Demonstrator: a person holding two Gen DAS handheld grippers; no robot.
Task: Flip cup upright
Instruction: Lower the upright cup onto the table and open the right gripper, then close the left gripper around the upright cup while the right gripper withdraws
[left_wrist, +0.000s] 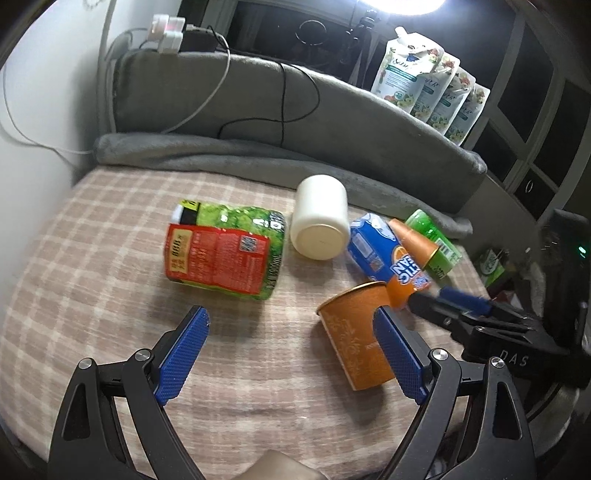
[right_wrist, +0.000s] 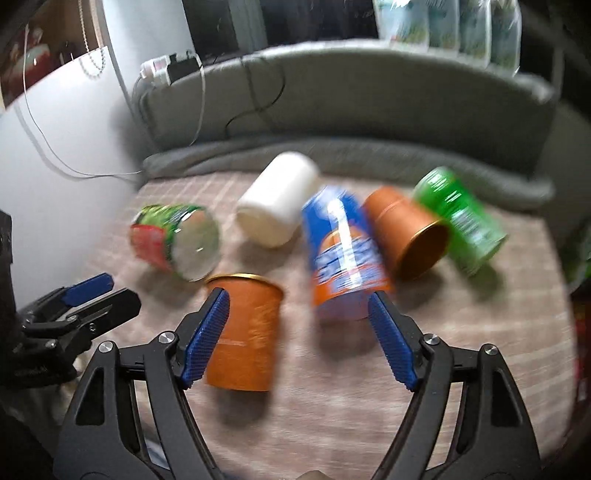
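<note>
An orange paper cup stands upright on the checked cloth, mouth up; it also shows in the right wrist view. A second orange cup lies on its side further back, open end toward me in the right wrist view. My left gripper is open and empty, its right finger in front of the upright cup. My right gripper is open and empty, its left finger beside the upright cup. The right gripper also appears at the right of the left wrist view.
Lying on the cloth are a green and red can, a white cup, a blue and orange can and a green can. A grey padded ledge with cables runs behind. Refill pouches stand at the back right.
</note>
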